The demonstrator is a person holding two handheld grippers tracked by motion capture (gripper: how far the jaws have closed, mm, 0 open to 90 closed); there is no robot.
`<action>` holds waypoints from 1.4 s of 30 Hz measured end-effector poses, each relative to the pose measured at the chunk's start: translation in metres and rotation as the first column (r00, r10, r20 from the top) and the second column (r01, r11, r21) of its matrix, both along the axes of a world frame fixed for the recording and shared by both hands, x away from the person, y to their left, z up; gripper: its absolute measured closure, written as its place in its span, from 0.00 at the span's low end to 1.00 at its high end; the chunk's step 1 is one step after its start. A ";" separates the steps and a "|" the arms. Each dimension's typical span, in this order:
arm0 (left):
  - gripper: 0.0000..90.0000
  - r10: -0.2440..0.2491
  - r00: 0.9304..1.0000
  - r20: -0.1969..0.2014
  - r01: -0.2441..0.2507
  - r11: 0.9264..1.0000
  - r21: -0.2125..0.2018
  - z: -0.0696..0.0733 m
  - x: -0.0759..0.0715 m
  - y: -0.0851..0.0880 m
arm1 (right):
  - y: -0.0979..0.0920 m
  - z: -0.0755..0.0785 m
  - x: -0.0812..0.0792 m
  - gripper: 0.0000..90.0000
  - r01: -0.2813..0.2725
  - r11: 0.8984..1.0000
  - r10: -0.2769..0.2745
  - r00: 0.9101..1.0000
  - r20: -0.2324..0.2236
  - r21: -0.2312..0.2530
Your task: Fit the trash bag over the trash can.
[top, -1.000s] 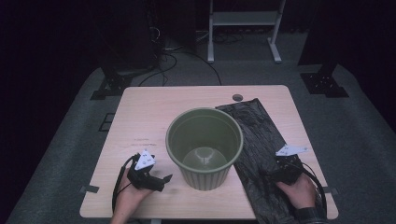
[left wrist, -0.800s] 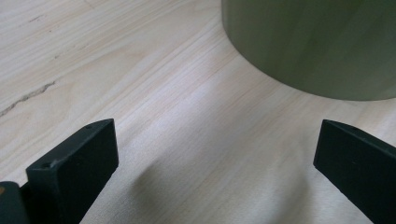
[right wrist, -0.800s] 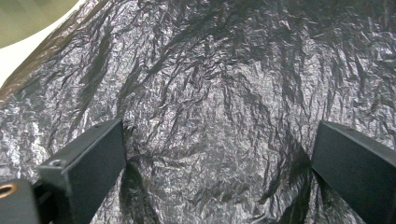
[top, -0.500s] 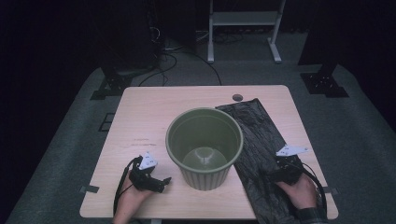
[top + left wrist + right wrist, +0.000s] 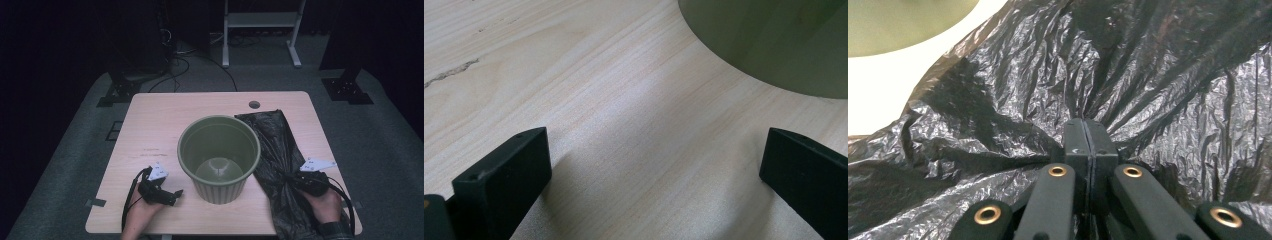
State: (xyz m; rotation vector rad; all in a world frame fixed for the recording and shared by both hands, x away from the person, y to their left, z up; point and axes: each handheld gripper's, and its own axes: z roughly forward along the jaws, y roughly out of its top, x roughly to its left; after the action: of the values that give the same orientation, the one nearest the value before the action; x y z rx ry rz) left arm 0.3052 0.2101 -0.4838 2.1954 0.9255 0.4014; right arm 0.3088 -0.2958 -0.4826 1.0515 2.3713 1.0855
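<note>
A green ribbed bin (image 5: 219, 159) stands upright and empty near the middle of the wooden tabletop (image 5: 165, 115). A black plastic bag (image 5: 272, 150) lies flat just right of it, reaching to the near edge. The right claw (image 5: 291, 179) sits on the bag near the near right corner, its jaws just closed. The left claw (image 5: 176, 195) rests near the near left corner, just beside the bin.
</note>
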 end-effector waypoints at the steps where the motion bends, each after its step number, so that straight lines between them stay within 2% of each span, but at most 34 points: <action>1: 0.00 0.000 1.000 0.000 0.000 1.000 0.000 0.000 0.000 0.000 | -0.001 0.000 -0.001 1.00 -0.014 1.000 0.014 1.000 -0.012 0.005; 4: 0.00 0.000 1.000 0.000 0.000 1.000 0.000 0.000 0.000 0.000 | -0.002 0.000 -0.003 1.00 -0.036 0.999 0.037 0.999 -0.032 0.024; 5: 0.00 0.001 1.000 0.000 -0.001 1.000 0.000 0.000 0.000 0.000 | -0.003 0.000 -0.007 1.00 -0.071 0.997 0.073 0.996 -0.043 0.040; 11: 0.00 0.001 1.000 0.000 -0.001 1.000 0.000 0.000 0.000 0.000 | -0.003 0.001 -0.028 1.00 -0.143 0.988 0.148 0.986 -0.074 0.059; 14: 0.00 0.001 1.000 0.000 -0.001 1.000 0.000 0.000 0.000 0.000 | 0.000 0.004 -0.036 0.79 -0.146 0.988 0.148 0.987 -0.060 0.047; 16: 0.00 0.002 1.000 0.001 -0.002 1.000 0.000 0.000 0.000 0.000 | 0.001 0.009 -0.037 0.71 -0.145 0.988 0.148 0.988 -0.054 0.054; 17: 0.00 0.005 1.000 0.001 -0.005 1.000 -0.001 0.000 0.000 0.000 | 0.003 0.014 -0.038 0.64 -0.129 0.991 0.131 0.991 -0.028 0.042; 18: 0.00 0.006 1.000 0.002 -0.006 1.000 -0.001 0.000 0.000 0.000 | 0.003 0.018 -0.038 0.61 -0.101 0.994 0.101 0.995 -0.004 0.031; 19: 0.00 0.007 1.000 0.001 -0.007 1.000 -0.001 0.000 0.000 -0.001 | 0.003 0.022 -0.037 0.56 -0.089 0.996 0.089 0.996 0.006 0.031; 21: 0.00 0.007 1.000 0.001 -0.007 1.000 0.000 0.000 0.000 -0.001 | 0.000 0.027 -0.034 0.41 -0.022 0.999 0.021 0.999 0.025 0.025; 24: 0.00 0.007 1.000 0.001 -0.007 1.000 -0.001 0.000 0.000 -0.001 | -0.008 0.029 -0.025 0.28 0.064 0.998 -0.065 0.997 0.033 0.027; 27: 0.00 0.007 1.000 0.001 -0.007 1.000 0.000 0.000 0.000 -0.001 | -0.018 0.027 -0.013 0.19 0.127 0.992 -0.127 0.992 0.000 0.023; 32: 0.00 0.007 1.000 0.001 -0.007 1.000 -0.001 0.000 0.000 -0.001 | -0.027 0.011 0.003 0.14 0.173 0.985 -0.175 0.982 -0.070 -0.026; 35: 0.00 0.007 1.000 0.001 -0.007 1.000 0.000 0.000 0.000 -0.001 | -0.030 0.006 0.008 0.12 0.188 0.981 -0.191 0.978 -0.081 -0.048; 38: 0.00 0.007 1.000 0.001 -0.007 1.000 -0.001 0.000 0.000 -0.001 | -0.032 0.005 0.011 0.11 0.197 0.980 -0.200 0.976 -0.091 -0.041; 39: 0.00 0.007 1.000 0.002 -0.007 1.000 -0.001 0.000 0.000 -0.001 | -0.034 0.003 0.013 0.10 0.205 0.978 -0.208 0.972 -0.112 -0.039; 42: 0.00 0.007 1.000 0.001 -0.007 1.000 0.000 0.000 0.000 -0.001 | -0.033 0.003 0.013 0.10 0.191 0.981 -0.191 0.974 -0.118 -0.013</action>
State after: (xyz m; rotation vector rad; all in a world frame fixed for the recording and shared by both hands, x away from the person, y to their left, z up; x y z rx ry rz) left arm 0.3051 0.2095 -0.4839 2.1919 0.9326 0.4059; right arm 0.3220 -0.3293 -0.4799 1.3480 2.3009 0.9769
